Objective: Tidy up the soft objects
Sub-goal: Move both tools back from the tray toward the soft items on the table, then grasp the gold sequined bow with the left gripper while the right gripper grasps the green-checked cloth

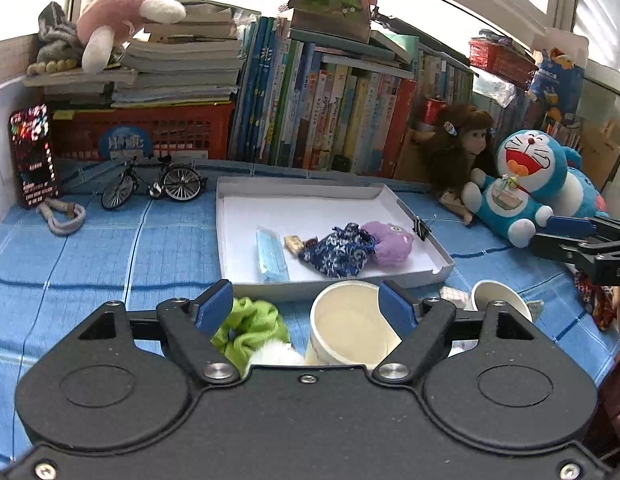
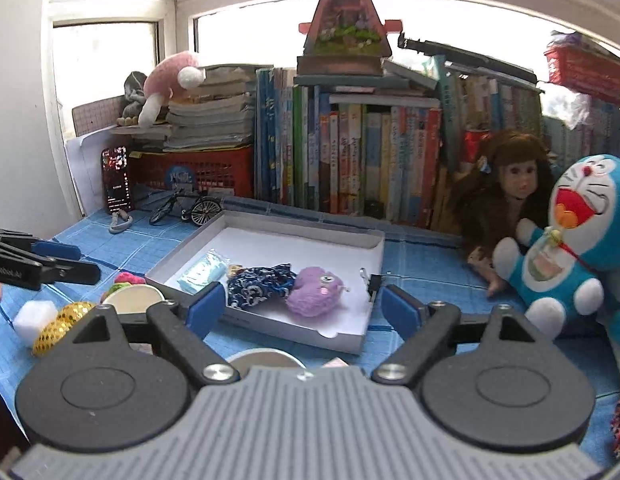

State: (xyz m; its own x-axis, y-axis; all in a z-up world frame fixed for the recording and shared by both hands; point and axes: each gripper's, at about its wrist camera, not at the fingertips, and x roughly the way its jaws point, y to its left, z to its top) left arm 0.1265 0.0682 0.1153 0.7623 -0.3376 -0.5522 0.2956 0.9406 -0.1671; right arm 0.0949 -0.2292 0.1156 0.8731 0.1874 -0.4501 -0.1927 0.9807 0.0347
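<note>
The left black two-finger gripper with blue pads [image 1: 308, 304] fills the lower half of its own frame, tilted downward, jaws spread wide with nothing pressed between them. The right black gripper with blue pads [image 2: 302, 306] (grey ribbed housing below) likewise stands wide apart, gripping nothing.

A blue checked tablecloth [image 1: 90, 264] carries a white tray [image 1: 425, 240], paper cups [image 1: 349, 324], green scrunchie [image 1: 254, 322].

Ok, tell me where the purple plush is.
The purple plush lies inside the white tray, toward its right side, touching the dark blue patterned pouch on its left and near the black binder clip.
</note>
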